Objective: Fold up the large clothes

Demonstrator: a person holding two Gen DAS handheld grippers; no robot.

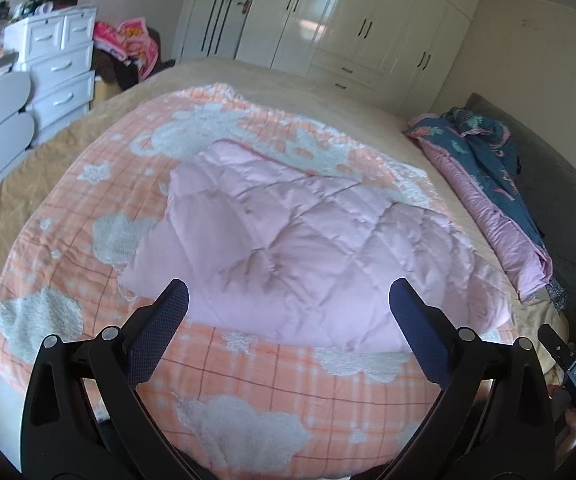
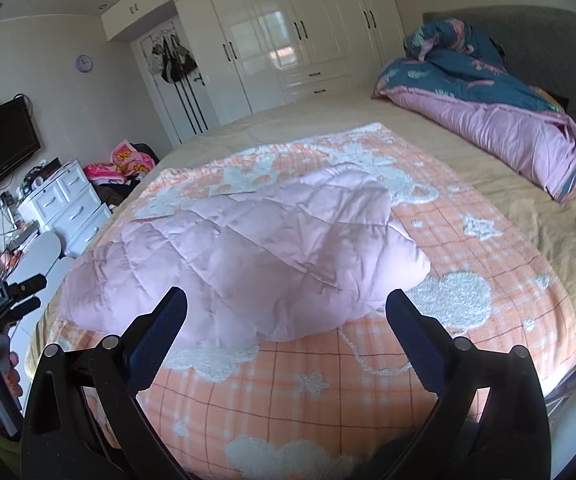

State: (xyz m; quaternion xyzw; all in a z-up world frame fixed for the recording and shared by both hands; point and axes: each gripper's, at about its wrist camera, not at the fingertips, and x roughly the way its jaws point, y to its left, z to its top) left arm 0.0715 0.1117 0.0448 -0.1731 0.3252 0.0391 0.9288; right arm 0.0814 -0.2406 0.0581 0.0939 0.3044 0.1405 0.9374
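The pale pink quilted padded garment point(image 1: 300, 240) lies bundled in the middle of the bed, already doubled over on itself into a rough, puffy slab with one rounded lobe pointing away and a thick near edge facing the person; its exact cut is hard to tell, since no sleeve or collar shows plainly; it rests on the orange-and-white checked fleece blanket with fluffy cloud shapes point(image 1: 248, 392), which seems spread there as a soft, flat working surface that keeps the garment off the tan bedsheet point(image 2: 508, 168) beneath; the left tongs point(image 1: 288, 312) hover just short of the garment's near edge, spread wide and holding nothing; the right tongs point(image 2: 286, 312) hang likewise, wide apart and empty, over the same near edge from the other side; both being level and parted suggests a pause between folds, each side placed to take a corner of the thick edge together, since padding this bulky would slump if lifted from one point; off near the grey headboard lies a crumpled dark blue and pink patterned duvet point(image 2: 488, 112), well apart.
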